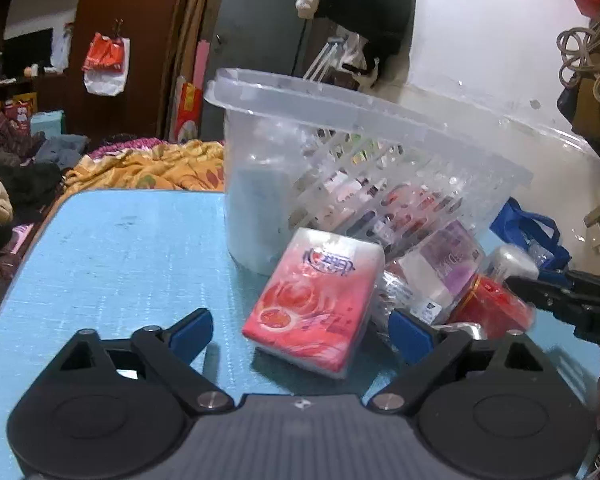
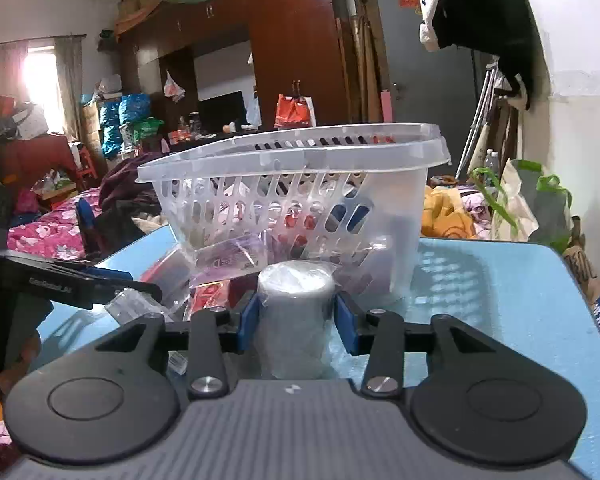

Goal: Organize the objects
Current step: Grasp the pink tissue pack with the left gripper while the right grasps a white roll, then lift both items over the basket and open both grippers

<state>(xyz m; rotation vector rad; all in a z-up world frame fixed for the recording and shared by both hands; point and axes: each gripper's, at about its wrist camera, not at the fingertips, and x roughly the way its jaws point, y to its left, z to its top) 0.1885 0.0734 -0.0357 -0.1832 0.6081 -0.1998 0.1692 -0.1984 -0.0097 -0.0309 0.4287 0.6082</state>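
Note:
A clear plastic basket stands tilted on the blue table, propped on a heap of packets. In front of it a pink tissue pack leans between the fingers of my left gripper, which is open; the pads stand clear of the pack. My right gripper is shut on a white roll in plastic wrap, upright before the basket. The same white roll shows at the right of the left wrist view. A purple-labelled pack and a red packet lie under the basket.
A bed with crumpled yellow and flowered blankets lies beyond the table's far edge. A blue bag sits at the right beside the wall. Green-handled bags stand past the table's far right corner.

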